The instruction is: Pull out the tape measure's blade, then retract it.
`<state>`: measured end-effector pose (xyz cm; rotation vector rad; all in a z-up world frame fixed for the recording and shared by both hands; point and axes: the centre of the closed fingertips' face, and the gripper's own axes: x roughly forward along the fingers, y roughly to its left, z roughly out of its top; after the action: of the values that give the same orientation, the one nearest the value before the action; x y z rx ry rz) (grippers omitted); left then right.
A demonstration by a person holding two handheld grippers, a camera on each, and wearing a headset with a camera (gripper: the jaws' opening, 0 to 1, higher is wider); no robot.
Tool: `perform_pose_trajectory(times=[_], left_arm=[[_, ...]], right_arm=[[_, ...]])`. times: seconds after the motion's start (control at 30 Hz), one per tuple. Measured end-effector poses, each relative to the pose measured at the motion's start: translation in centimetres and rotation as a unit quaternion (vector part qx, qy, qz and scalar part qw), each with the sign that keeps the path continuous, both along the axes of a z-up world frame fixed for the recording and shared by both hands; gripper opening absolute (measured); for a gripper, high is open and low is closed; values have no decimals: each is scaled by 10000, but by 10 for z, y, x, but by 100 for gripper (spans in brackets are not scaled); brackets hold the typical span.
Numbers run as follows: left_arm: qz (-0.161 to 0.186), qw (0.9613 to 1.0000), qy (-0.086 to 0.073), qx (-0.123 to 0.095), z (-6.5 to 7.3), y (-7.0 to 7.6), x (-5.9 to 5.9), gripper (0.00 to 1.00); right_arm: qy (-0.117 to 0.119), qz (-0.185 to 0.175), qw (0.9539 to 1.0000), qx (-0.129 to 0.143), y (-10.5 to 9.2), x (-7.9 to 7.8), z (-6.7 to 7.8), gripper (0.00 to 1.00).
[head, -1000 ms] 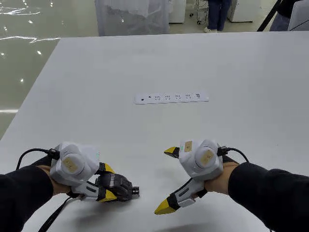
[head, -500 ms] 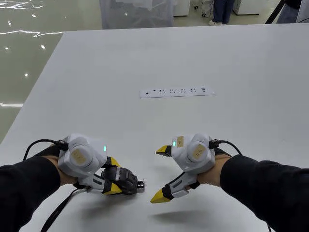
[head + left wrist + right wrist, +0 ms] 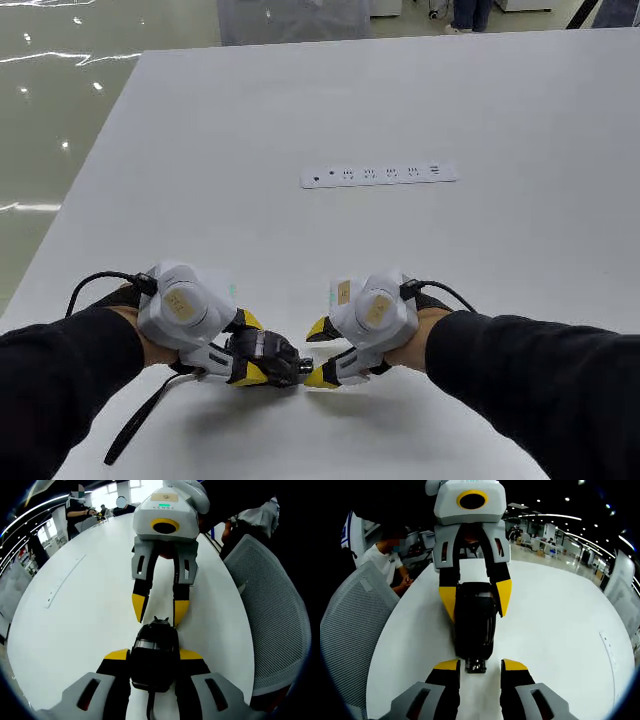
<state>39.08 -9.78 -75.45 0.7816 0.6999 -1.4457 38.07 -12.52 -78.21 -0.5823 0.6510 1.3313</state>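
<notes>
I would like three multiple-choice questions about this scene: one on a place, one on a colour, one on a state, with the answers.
1. Where does the power strip lie?
A. On the table, beyond the tape measure
B. Between two jaws
C. On a chair
2. What colour is the tape measure?
A. Yellow
B. Black
C. White
3. How is the right gripper?
A. Shut on the tape measure
B. Open, with the blade's end between its tips
C. Shut on a cable

Answers:
1 A: the head view shows it farther up the table.
2 B: it is black in every view.
3 B: gaps show beside the blade's end, while the left gripper clamps the tape measure.
</notes>
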Motion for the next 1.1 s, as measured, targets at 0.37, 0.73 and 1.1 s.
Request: perform_pose_trajectory(times=[0.37, 0.73, 1.1], left_arm=[[46, 10000, 5, -78, 1, 0, 1, 29], [87, 9999, 0, -96, 1, 0, 1, 29], [112, 9999, -1, -70, 0, 0, 1, 29]], right_arm=[[70, 12, 9999, -157, 1, -3, -5, 13], [235, -97, 9992, -294, 0, -3, -7, 8], [237, -72, 9990, -373, -2, -3, -8, 8]])
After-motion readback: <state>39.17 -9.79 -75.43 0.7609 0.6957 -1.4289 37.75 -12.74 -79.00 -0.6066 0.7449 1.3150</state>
